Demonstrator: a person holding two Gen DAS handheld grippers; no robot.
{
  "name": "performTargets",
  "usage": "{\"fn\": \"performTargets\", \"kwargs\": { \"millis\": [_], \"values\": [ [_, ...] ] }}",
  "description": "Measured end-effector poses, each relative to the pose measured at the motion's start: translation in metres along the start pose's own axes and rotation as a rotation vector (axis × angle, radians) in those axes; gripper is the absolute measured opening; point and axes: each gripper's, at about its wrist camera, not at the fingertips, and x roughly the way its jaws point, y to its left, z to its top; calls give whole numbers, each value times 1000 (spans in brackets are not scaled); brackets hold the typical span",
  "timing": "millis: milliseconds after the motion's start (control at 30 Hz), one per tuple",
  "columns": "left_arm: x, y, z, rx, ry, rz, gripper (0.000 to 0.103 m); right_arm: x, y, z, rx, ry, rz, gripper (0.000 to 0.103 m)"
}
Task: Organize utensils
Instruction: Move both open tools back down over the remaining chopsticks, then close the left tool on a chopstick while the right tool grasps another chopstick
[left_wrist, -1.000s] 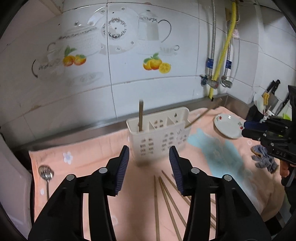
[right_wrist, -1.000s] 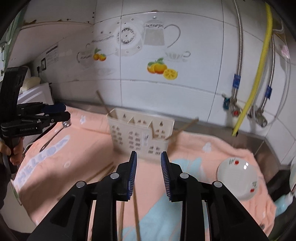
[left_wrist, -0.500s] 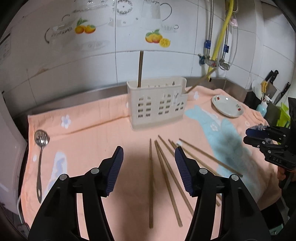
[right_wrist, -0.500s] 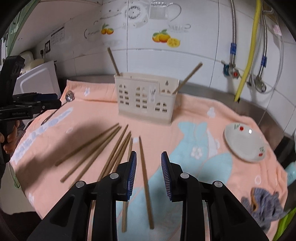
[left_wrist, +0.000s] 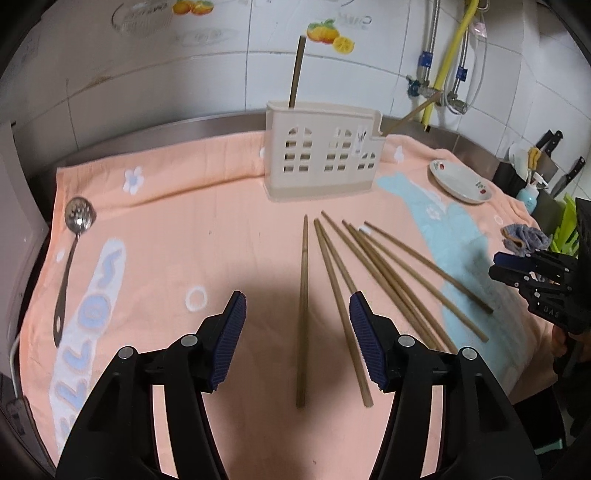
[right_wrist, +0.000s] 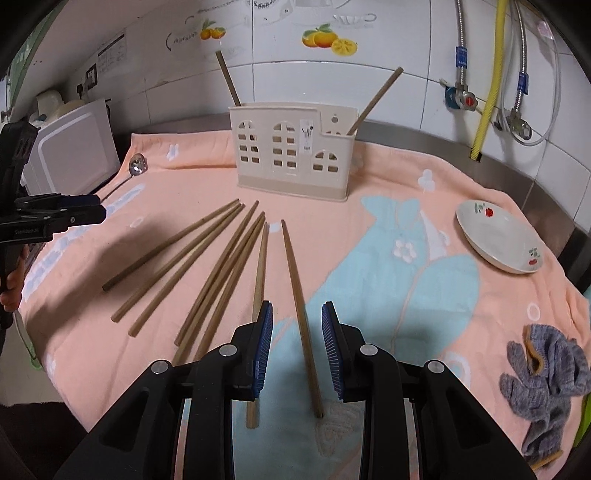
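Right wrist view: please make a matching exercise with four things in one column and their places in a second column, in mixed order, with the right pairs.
Things:
1. spoon
2. plate
3. grey cloth
4. holder

Places:
A. near right corner of the towel
B. far middle, by the wall
C. far left, by the white appliance
D. right side, on the towel

Pairs: 1-C, 2-D, 3-A, 4-B
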Motion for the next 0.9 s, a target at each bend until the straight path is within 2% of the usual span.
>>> {"fn": "performTargets", "kwargs": {
  "millis": [433, 667, 767, 900],
  "values": [
    [23, -9, -29, 30, 77, -17, 57, 20, -8, -21, 16, 61, -8, 26],
    [41, -14, -32, 48, 114, -36, 36, 26, -11, -26, 25, 76, -5, 25],
    [47, -13, -31, 46, 123, -40, 29, 29, -11, -28, 27, 82, -2, 25],
    [55, -9, -30, 37, 137, -37, 25, 32, -11, -30, 30, 88, 4, 22]
  ]
}}
